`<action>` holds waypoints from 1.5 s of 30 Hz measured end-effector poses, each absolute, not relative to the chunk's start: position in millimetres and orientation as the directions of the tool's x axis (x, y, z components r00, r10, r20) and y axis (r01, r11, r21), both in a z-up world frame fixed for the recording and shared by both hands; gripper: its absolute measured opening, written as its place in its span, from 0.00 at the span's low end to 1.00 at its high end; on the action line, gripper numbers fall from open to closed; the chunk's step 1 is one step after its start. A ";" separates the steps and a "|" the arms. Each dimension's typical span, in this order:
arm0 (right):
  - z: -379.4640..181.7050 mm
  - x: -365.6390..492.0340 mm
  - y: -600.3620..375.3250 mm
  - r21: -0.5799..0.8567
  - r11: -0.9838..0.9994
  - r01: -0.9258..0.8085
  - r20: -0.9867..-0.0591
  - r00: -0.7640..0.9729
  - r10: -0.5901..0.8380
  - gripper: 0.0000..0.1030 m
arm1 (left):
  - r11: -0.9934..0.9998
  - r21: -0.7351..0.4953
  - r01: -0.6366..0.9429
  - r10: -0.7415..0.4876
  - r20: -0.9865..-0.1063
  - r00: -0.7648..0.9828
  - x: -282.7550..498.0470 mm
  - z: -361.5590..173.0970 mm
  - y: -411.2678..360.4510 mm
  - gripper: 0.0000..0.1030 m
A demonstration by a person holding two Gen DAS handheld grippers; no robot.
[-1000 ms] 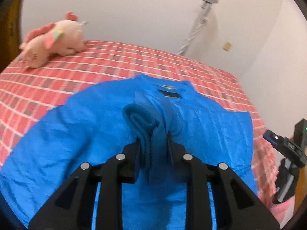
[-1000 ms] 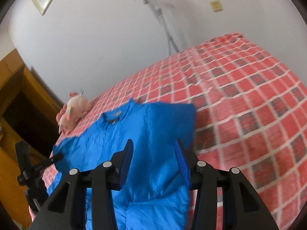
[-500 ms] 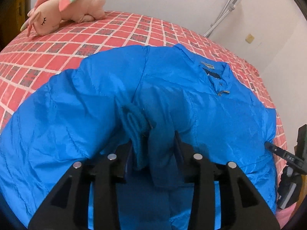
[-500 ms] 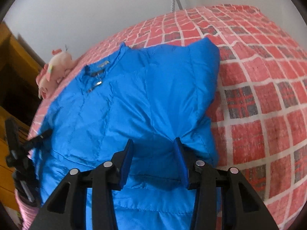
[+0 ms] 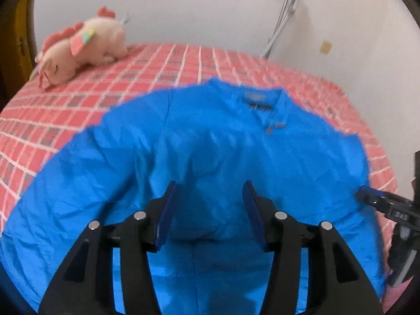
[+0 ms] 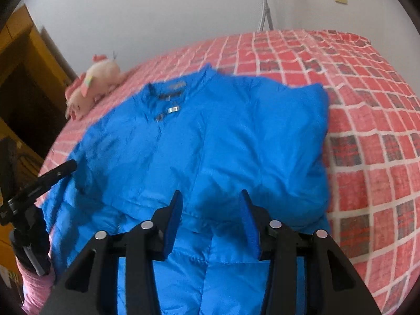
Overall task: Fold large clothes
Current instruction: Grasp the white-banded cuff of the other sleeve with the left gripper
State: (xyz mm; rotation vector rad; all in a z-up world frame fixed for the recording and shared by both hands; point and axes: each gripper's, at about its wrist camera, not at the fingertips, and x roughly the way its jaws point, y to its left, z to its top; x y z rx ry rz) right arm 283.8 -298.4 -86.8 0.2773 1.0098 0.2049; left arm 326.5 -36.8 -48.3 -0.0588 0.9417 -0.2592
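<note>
I see the blue jacket (image 5: 223, 144) lying flat on the bed (image 5: 78, 105), collar at the far end, with both sleeves folded in over its front. My left gripper (image 5: 208, 210) hangs just above the jacket, fingers wide apart, holding nothing. My right gripper (image 6: 211, 218) is over the jacket too, fingers wide and empty. A pink plush toy (image 5: 81, 47) rests on the bed, well apart from the jacket.
</note>
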 end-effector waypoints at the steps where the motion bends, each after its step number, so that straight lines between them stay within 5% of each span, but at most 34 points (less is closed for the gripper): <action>1: -93.0 286.1 -298.2 0.311 0.950 -0.031 -0.815 0.505 0.283 0.42 | 0.969 -0.153 0.192 -0.235 -0.805 0.544 330.7 -56.4 -37.7 0.48; 13: -93.4 281.6 -304.8 0.369 0.929 -0.030 -0.793 0.511 0.332 0.46 | 0.967 -0.158 0.200 -0.241 -0.826 0.510 331.4 -67.1 -32.8 0.47; 17: -61.9 259.9 -304.8 0.365 0.928 -0.077 -0.759 0.553 0.345 0.60 | 0.974 -0.157 0.163 -0.224 -0.782 0.582 304.4 -29.2 -6.6 0.63; 21: -55.5 244.4 -297.6 0.357 0.929 -0.097 -0.770 0.532 0.351 0.61 | 0.994 -0.081 0.071 -0.108 -0.749 0.654 259.1 -2.1 42.4 0.77; 34: -60.0 235.7 -288.2 0.349 0.930 -0.117 -0.782 0.510 0.358 0.63 | 0.847 0.037 -0.530 0.334 -0.812 0.478 114.2 -7.4 296.4 0.87; 45: -67.6 239.3 -288.6 0.345 0.933 -0.102 -0.793 0.500 0.348 0.63 | 0.767 -0.108 -0.632 0.224 -0.878 0.423 95.1 -58.4 370.1 0.88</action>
